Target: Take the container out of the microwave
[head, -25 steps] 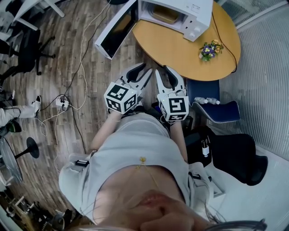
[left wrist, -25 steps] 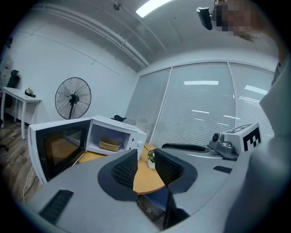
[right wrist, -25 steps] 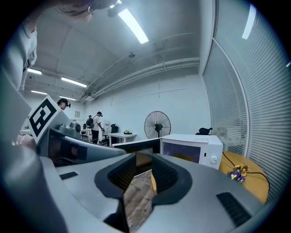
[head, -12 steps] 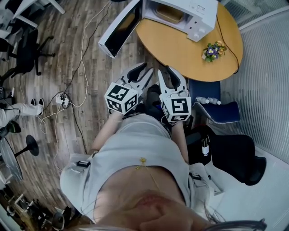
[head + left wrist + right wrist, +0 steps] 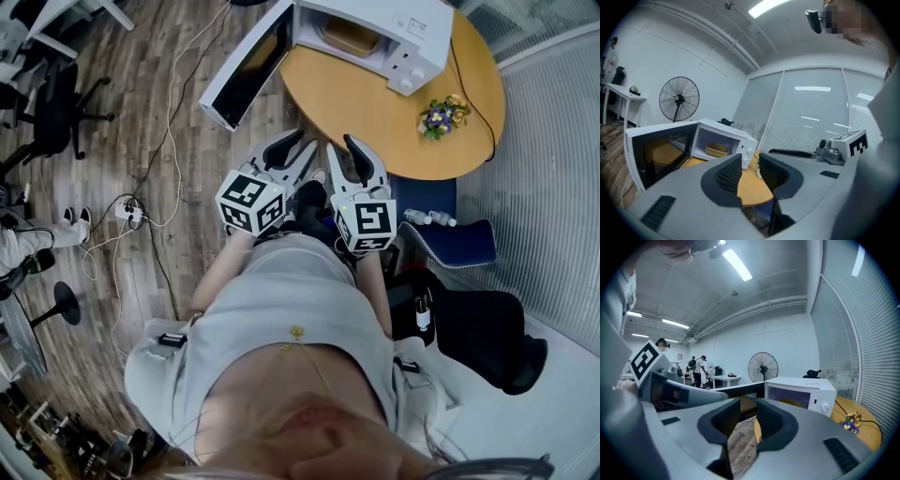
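Observation:
A white microwave stands on the round wooden table with its door swung open to the left. Inside it lies a shallow tan container, which the left gripper view also shows as the container in the lit cavity. My left gripper and right gripper are held side by side in front of the person's body, short of the table edge. Both point toward the microwave and stand open, nothing between the jaws. In the right gripper view the microwave lies ahead to the right.
A small pot of flowers sits on the table right of the microwave. A blue chair stands under the table's near right edge. Cables and a power strip lie on the wooden floor at left. A standing fan is behind the microwave.
Both grippers and the person have edged a little toward the table. The microwave now sits slightly lower and further right in the head view. The jaws stay as wide as before.

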Tool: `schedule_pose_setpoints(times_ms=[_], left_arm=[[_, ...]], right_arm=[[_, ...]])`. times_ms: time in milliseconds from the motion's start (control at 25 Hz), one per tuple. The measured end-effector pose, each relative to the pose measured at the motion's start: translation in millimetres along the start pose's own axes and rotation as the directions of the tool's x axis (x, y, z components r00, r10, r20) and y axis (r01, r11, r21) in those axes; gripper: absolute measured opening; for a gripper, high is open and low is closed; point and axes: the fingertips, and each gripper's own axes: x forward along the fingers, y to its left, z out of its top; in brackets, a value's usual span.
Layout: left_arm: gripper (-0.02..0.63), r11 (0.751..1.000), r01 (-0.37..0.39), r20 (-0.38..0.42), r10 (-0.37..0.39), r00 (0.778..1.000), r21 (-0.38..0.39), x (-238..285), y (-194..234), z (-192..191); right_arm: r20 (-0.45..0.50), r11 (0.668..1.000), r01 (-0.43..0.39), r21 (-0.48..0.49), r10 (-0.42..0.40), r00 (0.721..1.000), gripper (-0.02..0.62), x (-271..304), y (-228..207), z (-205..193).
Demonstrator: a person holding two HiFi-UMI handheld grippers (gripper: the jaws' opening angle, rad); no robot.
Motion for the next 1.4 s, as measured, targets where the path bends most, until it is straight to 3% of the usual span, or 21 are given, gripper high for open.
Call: schedule_pose_setpoints(times_ms=[720, 1400], left_arm=[[0.118, 1.0, -0.021, -0.032, 0.02, 0.999, -0.019, 55, 38, 17], [0.118, 0.999, -0.018, -0.067, 0.016, 0.998, -0.035, 138, 63, 42]], right_arm=[[-0.01, 0.999, -0.046, 0.015, 0.047, 0.999, 0.117, 60, -38, 12], [-0.014, 0.997, -0.066, 0.042, 0.066, 0.998, 0.118, 115, -105, 24]])
